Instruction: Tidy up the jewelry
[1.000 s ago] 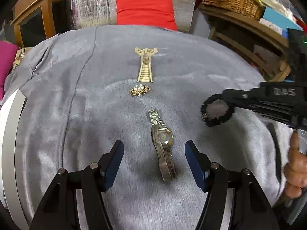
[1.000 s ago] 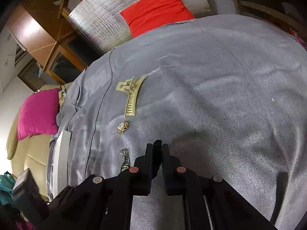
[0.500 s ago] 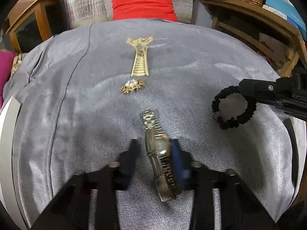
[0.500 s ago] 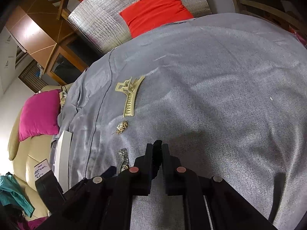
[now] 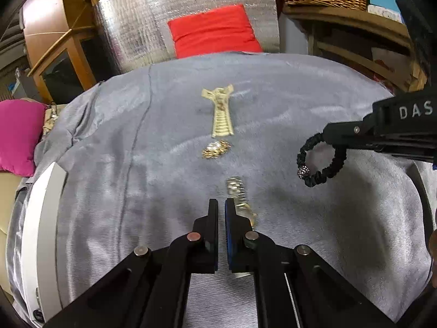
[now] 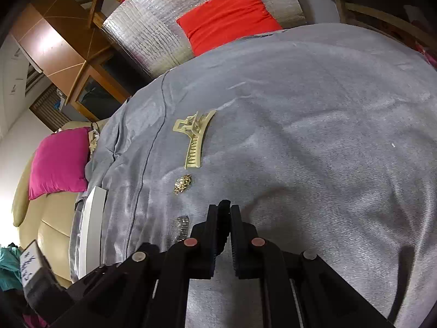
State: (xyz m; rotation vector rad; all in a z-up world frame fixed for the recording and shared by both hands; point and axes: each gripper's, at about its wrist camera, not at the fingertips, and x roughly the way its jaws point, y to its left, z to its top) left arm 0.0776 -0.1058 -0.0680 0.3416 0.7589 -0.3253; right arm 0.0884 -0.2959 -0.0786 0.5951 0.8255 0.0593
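The silver-and-gold metal wristwatch point(image 5: 240, 205) is half hidden beside the shut left gripper point(image 5: 221, 213), on the grey cloth point(image 5: 109, 164); a grip cannot be told. The black fabric scrunchie point(image 5: 322, 161) is clamped by the right gripper point(image 6: 224, 213), near a gold brooch point(image 5: 215, 149).

Both grippers matte black: left gripper point(image 5: 221, 205) has blue pads, silver pivot screws; right gripper point(image 5: 327, 134) marked "DAS" at right edge.

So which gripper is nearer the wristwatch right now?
Left. The left gripper is shut with the wristwatch right beside its fingertips, not between them. The right gripper is off to the side, shut on the black hair tie.
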